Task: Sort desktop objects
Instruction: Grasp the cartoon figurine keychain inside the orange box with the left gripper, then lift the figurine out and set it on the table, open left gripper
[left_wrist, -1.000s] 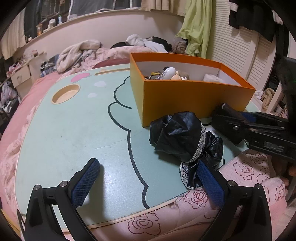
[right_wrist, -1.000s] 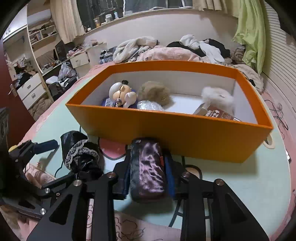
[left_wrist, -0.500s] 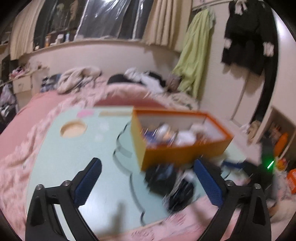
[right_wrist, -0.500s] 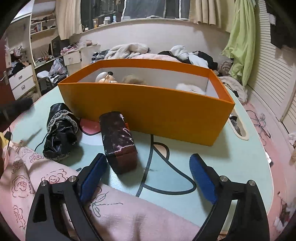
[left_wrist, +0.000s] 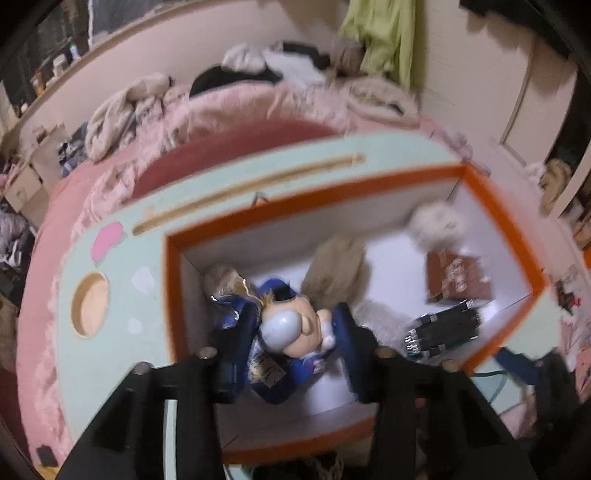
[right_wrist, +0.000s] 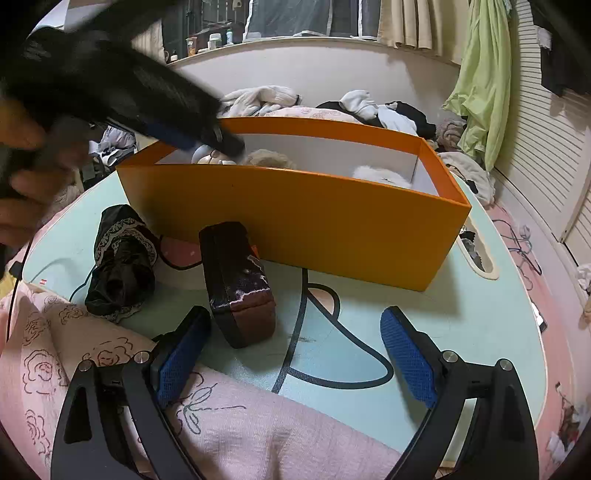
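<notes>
Orange box (left_wrist: 509, 236) at frame centre takes the sorted toys, so the left gripper (left_wrist: 295, 332) reaches in, its pads flanking the doll (left_wrist: 291, 328), grip uncertain, while the right gripper (right_wrist: 295, 354) gapes empty beside the dark case (right_wrist: 240, 280) on the worktop (right_wrist: 461, 325).

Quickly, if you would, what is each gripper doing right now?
Left gripper: inside the box, fingers either side of the doll; grip cannot be told.
Right gripper: open, empty.

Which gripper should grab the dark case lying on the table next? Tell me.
Right. The right gripper is open just short of the dark case; the left gripper is inside the orange box around the figurine.
</notes>
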